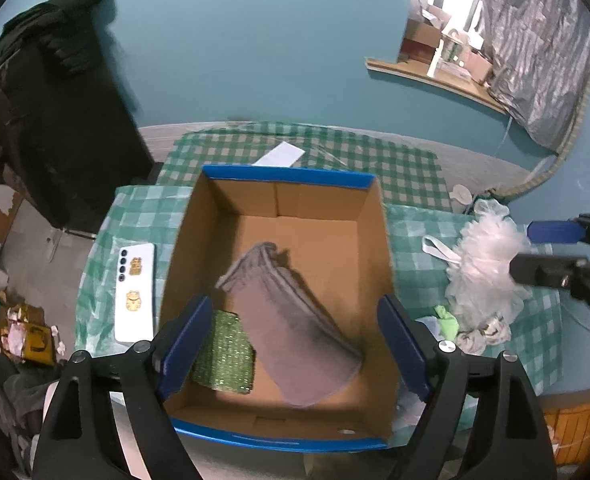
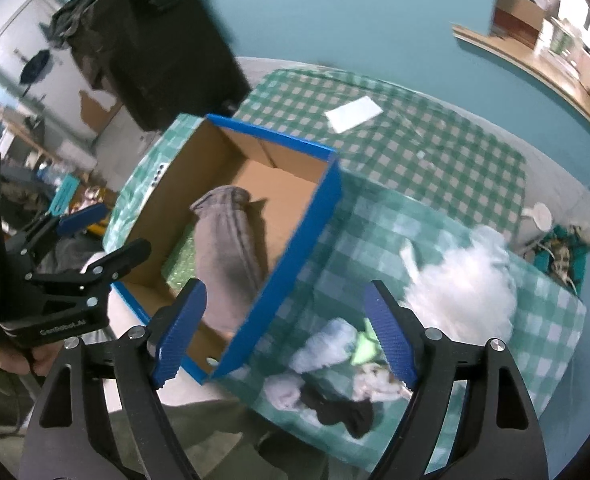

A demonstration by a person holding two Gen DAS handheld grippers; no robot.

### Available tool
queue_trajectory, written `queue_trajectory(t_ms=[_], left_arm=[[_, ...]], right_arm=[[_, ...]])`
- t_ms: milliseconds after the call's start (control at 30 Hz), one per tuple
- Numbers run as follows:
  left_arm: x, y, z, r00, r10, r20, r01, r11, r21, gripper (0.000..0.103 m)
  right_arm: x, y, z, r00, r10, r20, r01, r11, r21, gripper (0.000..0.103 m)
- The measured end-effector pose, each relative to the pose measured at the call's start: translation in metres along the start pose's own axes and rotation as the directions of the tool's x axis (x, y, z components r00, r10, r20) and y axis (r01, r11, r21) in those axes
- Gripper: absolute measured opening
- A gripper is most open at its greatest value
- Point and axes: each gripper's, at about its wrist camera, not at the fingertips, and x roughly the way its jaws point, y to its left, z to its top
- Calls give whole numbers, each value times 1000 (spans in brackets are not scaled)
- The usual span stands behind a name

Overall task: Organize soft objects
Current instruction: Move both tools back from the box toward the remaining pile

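Observation:
A blue-rimmed cardboard box (image 1: 283,174) (image 2: 295,248) stands on the green checked tablecloth. Inside it lie a folded grey cloth (image 1: 291,320) (image 2: 227,252) and a green sparkly sponge (image 1: 225,354) (image 2: 181,264). My left gripper (image 1: 295,344) hangs open above the box with nothing between its fingers. My right gripper (image 2: 285,334) is open too, above the box's right wall and the cloth beside it; it also shows at the right edge of the left wrist view (image 1: 555,248). Right of the box lie a white mesh pouf (image 1: 483,264) (image 2: 459,288) and a heap of small socks (image 2: 335,376) (image 1: 455,326).
A white phone (image 1: 135,292) lies left of the box. A white card (image 1: 279,155) (image 2: 353,114) lies behind it on the cloth. Dark clothes hang over black furniture (image 1: 47,128) at the back left. Clutter covers the floor at the left. A person's hand (image 2: 15,356) holds the left gripper.

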Motion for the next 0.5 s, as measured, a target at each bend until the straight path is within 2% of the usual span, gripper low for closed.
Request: queue_trajectory(t_ms=[267, 500], left_arm=[[2, -34, -4, 999, -27, -18, 28, 998, 60, 85], [5, -60, -6, 998, -41, -39, 45, 994, 96, 85]], right_arm=[[-21, -41, -18, 1000, -29, 10, 28, 995, 93, 82], [-33, -74, -33, 1000, -22, 22, 18, 986, 167, 82]])
